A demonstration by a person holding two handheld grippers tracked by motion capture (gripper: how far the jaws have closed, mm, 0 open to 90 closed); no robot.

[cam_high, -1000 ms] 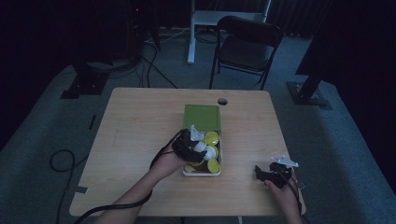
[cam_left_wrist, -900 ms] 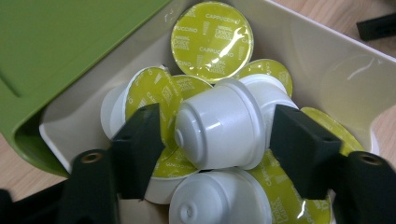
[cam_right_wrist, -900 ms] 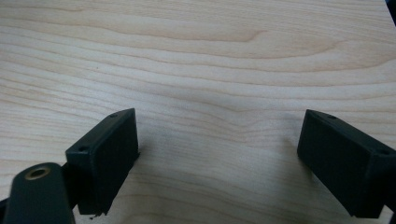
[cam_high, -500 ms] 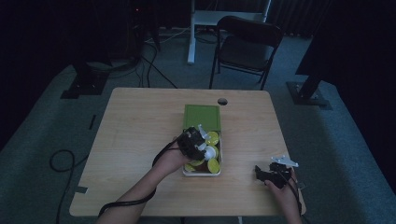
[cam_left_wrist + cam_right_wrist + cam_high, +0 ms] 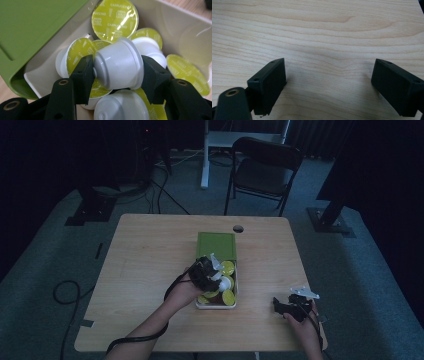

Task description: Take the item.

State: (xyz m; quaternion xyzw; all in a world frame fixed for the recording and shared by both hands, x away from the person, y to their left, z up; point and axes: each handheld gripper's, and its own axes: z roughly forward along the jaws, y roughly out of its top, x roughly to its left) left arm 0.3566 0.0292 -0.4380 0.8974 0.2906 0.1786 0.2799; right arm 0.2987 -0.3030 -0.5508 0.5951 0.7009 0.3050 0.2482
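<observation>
A white coffee capsule (image 5: 117,66) lies on its side between the jaws of my left gripper (image 5: 117,72), which is shut on it over the white tray (image 5: 160,22). The tray holds several more white capsules with yellow-green foil lids (image 5: 114,17). In the high view my left gripper (image 5: 209,272) hangs over the tray's (image 5: 215,305) left half in mid-table. The green lid (image 5: 216,245) leans behind the tray. Near the table's front right corner my right gripper (image 5: 278,306) rests low, and its jaws (image 5: 329,85) stand wide open with only bare wood between them.
The wooden table (image 5: 150,260) has a round cable hole (image 5: 238,228) at its far edge. A folding chair (image 5: 265,170) stands behind the table. Cables trail off the front left of the table.
My left gripper has shifted slightly right and up over the tray with the capsule in it. The right gripper has stayed put.
</observation>
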